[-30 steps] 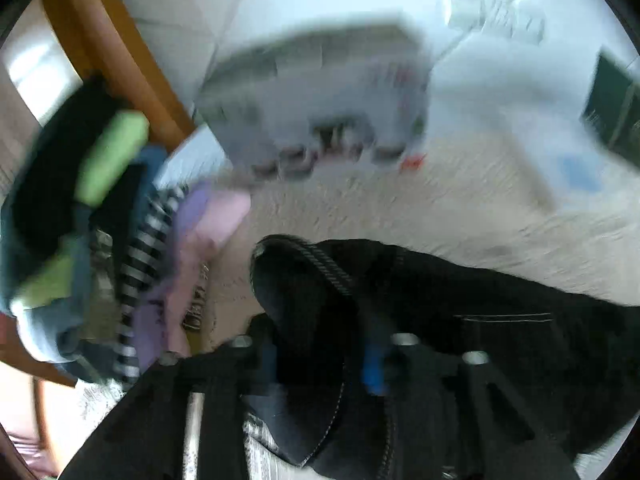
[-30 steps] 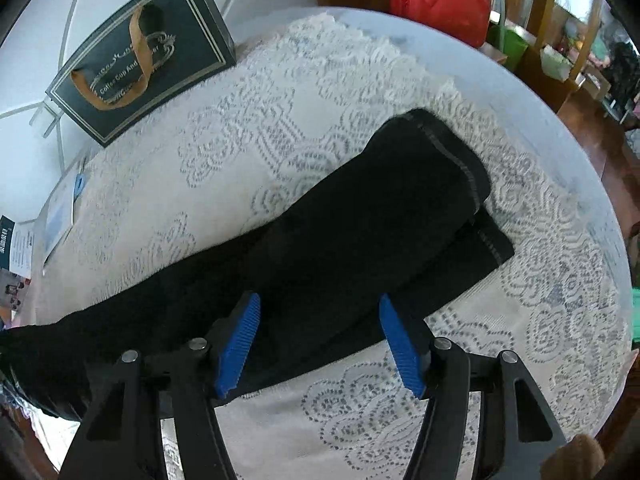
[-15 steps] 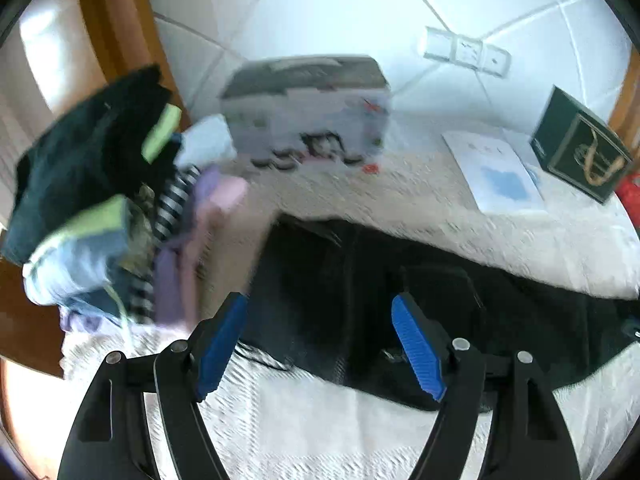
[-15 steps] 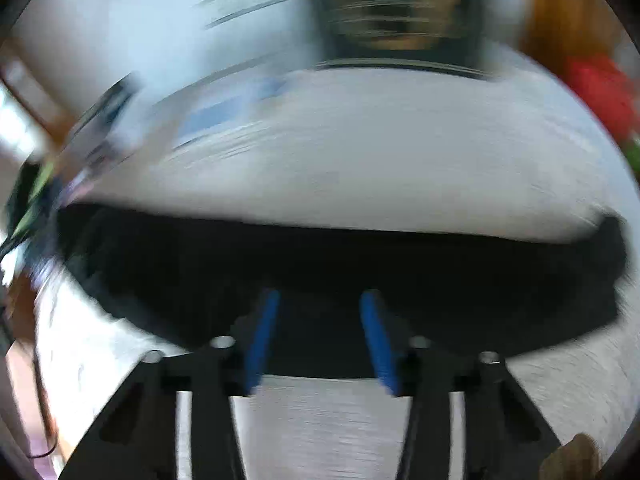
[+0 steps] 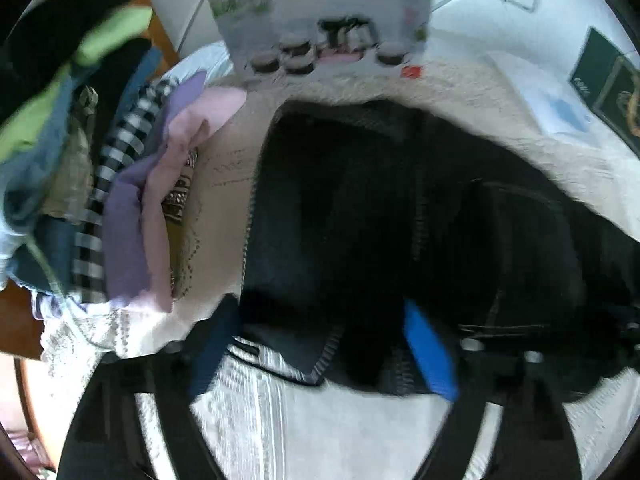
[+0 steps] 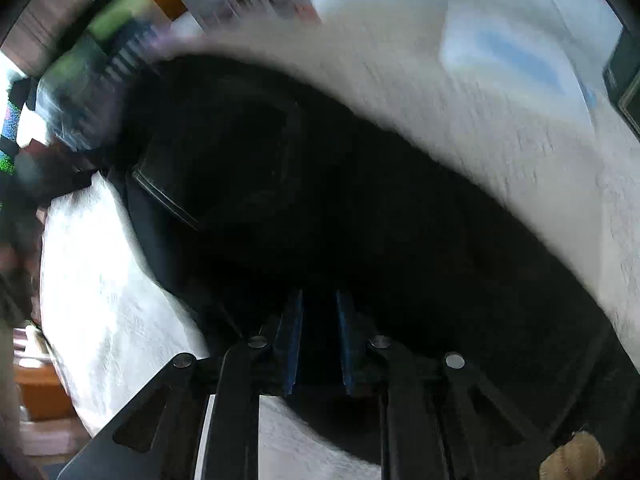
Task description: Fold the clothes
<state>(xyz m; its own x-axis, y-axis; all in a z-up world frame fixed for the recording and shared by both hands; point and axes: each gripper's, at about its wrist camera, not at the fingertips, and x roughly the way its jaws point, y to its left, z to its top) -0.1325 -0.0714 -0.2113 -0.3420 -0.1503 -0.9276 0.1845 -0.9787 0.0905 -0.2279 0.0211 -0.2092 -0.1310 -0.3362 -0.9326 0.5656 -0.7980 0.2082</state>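
Black trousers (image 5: 400, 208) lie stretched across a white lace tablecloth (image 5: 280, 432). In the left wrist view my left gripper (image 5: 320, 352) is open, its blue-padded fingers (image 5: 430, 356) straddling the near edge of the waist end. In the right wrist view the trousers (image 6: 360, 200) fill the middle, blurred. My right gripper (image 6: 318, 336) has its blue pads close together with black cloth between them, at the near edge of the trousers.
A pile of mixed clothes (image 5: 100, 168) sits at the left, close to the waist end. A grey printed box (image 5: 324, 20) stands at the back by the white tiled wall. A paper sheet (image 5: 560, 108) and a dark gift bag (image 5: 604, 80) lie at the right.
My left gripper let go of the waist, opened, and has come down again over the waist edge. My right gripper swung along the trousers and closed from wide open onto the cloth.
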